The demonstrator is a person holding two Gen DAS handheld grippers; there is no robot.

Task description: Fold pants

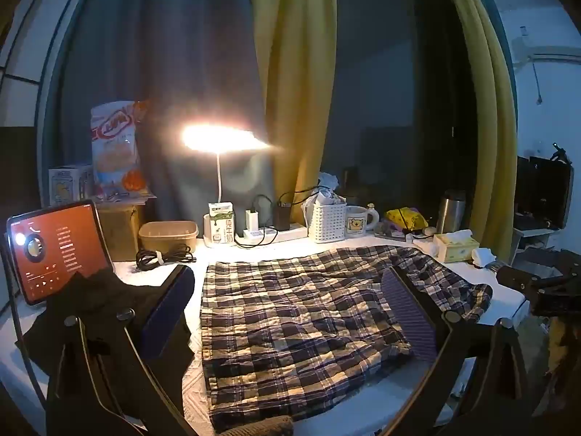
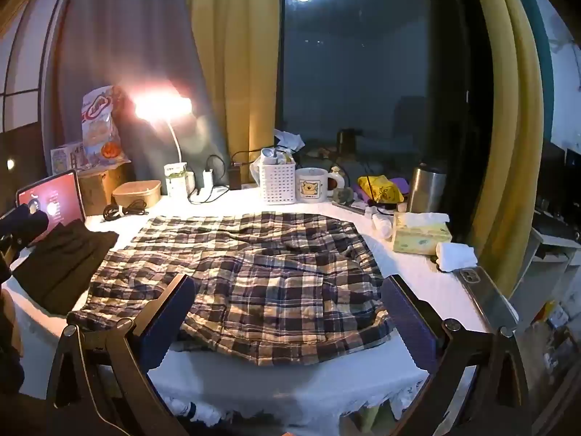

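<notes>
The plaid pants (image 2: pixel 250 272) lie spread flat on the white-covered surface (image 2: pixel 428 290), rumpled through the middle, with their near hem close to the surface's front edge. Everything else sits around them.

The left tongs (image 1: pixel 294 309) are spread wide and hold nothing; in the left wrist view one finger hangs over the dark cloth beside the pants and the other over the pants' right part. The right tongs (image 2: pixel 287 312) are likewise wide apart and empty, poised above the pants' near hem, both fingers clear of the fabric as far as the view shows.

Left of the pants lies a folded dark garment (image 2: pixel 61 261), touching or just beside their edge. Behind that garment a tablet (image 2: pixel 54 200) stands tilted with a lit red screen. Beyond the pants a lit desk lamp (image 2: pixel 163 109) glows, and farther along the back stand a white basket (image 2: pixel 277 181) and a mug (image 2: pixel 314 185) with a bear picture. To the pants' right sit a tissue box (image 2: pixel 421 234) and, nearer the front, a phone (image 2: pixel 483 290) lying flat.
</notes>
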